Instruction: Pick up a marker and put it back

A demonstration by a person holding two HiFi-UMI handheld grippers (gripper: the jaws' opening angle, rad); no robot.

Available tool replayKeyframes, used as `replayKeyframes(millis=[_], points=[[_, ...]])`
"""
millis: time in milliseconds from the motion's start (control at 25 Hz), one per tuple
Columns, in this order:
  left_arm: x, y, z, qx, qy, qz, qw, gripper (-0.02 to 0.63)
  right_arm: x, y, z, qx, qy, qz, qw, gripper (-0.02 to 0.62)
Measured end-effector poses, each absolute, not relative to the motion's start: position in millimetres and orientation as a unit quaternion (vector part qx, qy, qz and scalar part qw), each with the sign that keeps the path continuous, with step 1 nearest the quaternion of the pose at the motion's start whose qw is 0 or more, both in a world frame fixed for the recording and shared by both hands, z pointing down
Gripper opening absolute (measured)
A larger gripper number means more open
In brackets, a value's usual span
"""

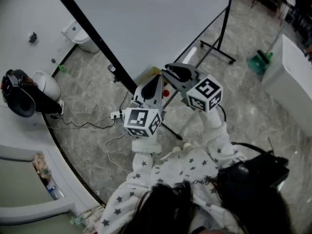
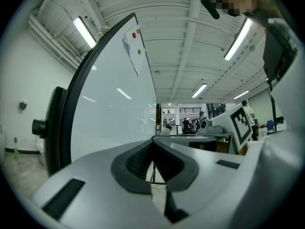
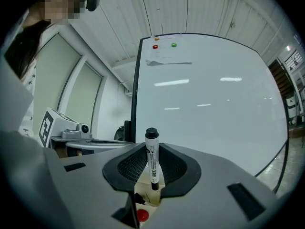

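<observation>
A white marker [image 3: 152, 162] with a black cap stands upright between the pads of my right gripper [image 3: 151, 165], which is shut on it. In the head view the right gripper [image 1: 178, 74] is held up at the lower edge of the whiteboard [image 1: 146, 23], and the marker itself is hidden there. My left gripper [image 1: 155, 84] is just left of it, pointing at the same edge. Its jaws [image 2: 153, 144] are shut with nothing between them. A yellowish box [image 3: 148, 194] and a red round piece [image 3: 142, 215] lie below the marker.
The whiteboard [image 3: 209, 104] stands on a black wheeled frame [image 1: 217, 50]. A power strip with cables [image 1: 115, 115] lies on the marble floor. A white bin [image 1: 46, 84] is at the left; a green dustpan [image 1: 258, 62] and a white table [image 1: 292, 77] are at the right.
</observation>
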State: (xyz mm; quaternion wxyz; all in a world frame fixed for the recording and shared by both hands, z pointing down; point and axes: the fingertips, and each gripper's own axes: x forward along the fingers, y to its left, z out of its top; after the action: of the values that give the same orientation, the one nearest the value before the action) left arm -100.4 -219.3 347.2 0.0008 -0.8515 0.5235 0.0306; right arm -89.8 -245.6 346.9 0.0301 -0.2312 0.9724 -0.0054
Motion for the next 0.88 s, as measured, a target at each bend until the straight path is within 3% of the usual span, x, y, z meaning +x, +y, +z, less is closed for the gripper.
replayKeyframes(millis=[880], points=[[-97,-223,397,-0.848,0.528,0.017,-0.032,0.002,-96,-271,434,-0.246,0.968,-0.047,0.0,0.083]])
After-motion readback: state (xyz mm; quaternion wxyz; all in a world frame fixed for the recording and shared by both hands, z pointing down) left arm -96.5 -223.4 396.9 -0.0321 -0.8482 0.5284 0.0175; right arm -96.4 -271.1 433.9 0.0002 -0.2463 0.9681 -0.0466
